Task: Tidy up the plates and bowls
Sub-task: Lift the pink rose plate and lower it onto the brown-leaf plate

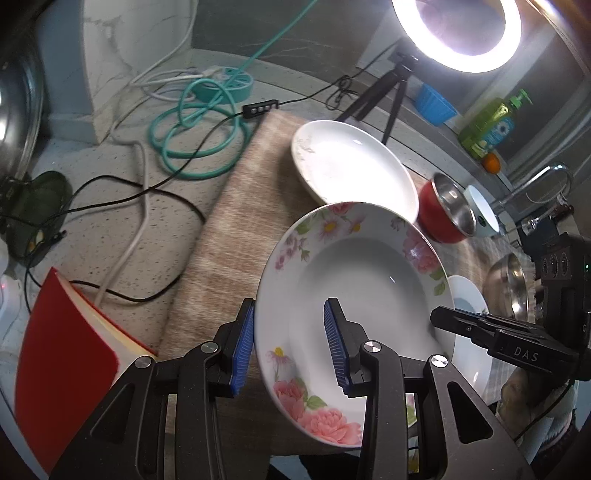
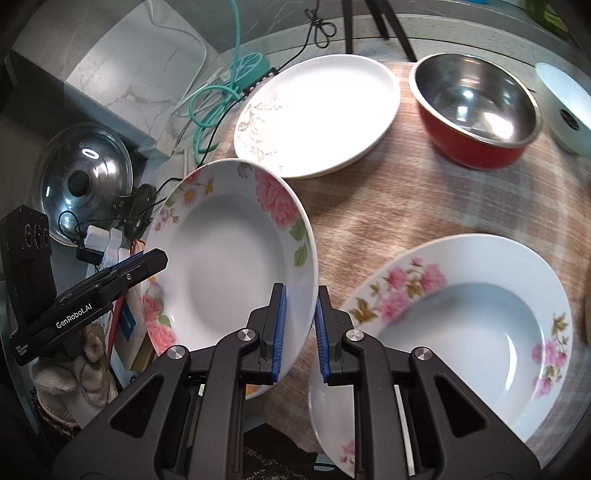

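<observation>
A deep plate with pink flowers (image 1: 354,280) (image 2: 229,258) is held tilted above the brown cloth, between both grippers. My left gripper (image 1: 290,345) has its jaws wide around the plate's near rim, and only the left pad seems to touch it. My right gripper (image 2: 299,328) is shut on the opposite rim; it shows in the left wrist view (image 1: 461,321). The left gripper shows in the right wrist view (image 2: 140,266). A second flowered deep plate (image 2: 461,325) lies on the cloth at the right. A flat white plate (image 1: 354,162) (image 2: 317,110) lies behind.
A red bowl with steel inside (image 1: 447,210) (image 2: 476,110) and a white bowl (image 2: 565,107) stand at the back right. A steel bowl (image 1: 509,288) is near the sink. Cables (image 1: 192,136), a red book (image 1: 70,343), a ring light (image 1: 458,33) and a pot lid (image 2: 85,181) surround the cloth.
</observation>
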`<state>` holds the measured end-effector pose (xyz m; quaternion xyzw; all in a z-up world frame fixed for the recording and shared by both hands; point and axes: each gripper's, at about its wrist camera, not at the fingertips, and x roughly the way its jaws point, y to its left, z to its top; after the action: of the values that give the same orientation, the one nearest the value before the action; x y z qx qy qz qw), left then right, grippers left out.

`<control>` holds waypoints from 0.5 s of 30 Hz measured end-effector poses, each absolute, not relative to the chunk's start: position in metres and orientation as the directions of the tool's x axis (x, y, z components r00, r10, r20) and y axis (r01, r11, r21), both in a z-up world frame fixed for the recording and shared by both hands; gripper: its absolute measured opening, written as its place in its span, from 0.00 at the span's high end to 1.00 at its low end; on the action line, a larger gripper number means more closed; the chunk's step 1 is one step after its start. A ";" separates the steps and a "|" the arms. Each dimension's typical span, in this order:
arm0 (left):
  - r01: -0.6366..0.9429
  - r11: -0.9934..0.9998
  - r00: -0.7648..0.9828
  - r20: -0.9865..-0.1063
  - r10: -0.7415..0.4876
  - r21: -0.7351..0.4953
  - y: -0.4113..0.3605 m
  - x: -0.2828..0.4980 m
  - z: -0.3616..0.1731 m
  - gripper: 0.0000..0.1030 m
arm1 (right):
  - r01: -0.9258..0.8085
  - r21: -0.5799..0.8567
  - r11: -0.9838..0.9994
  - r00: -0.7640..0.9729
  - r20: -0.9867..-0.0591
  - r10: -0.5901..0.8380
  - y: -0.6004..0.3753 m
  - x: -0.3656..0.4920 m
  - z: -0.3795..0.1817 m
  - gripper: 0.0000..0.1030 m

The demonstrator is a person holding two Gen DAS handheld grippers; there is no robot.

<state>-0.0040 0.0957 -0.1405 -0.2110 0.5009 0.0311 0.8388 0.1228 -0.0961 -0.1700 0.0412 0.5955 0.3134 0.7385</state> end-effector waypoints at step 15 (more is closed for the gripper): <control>-0.105 0.932 0.471 -0.843 -0.260 -0.347 0.022 0.011 -0.137 0.66 | -0.277 0.425 0.862 0.173 -0.860 0.479 -0.184 0.113 -0.163 0.85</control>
<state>0.0114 0.0221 -0.1365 -0.1784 0.5123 -0.0463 0.8388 0.1132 -0.1841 -0.1627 0.0853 0.5930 0.2485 0.7611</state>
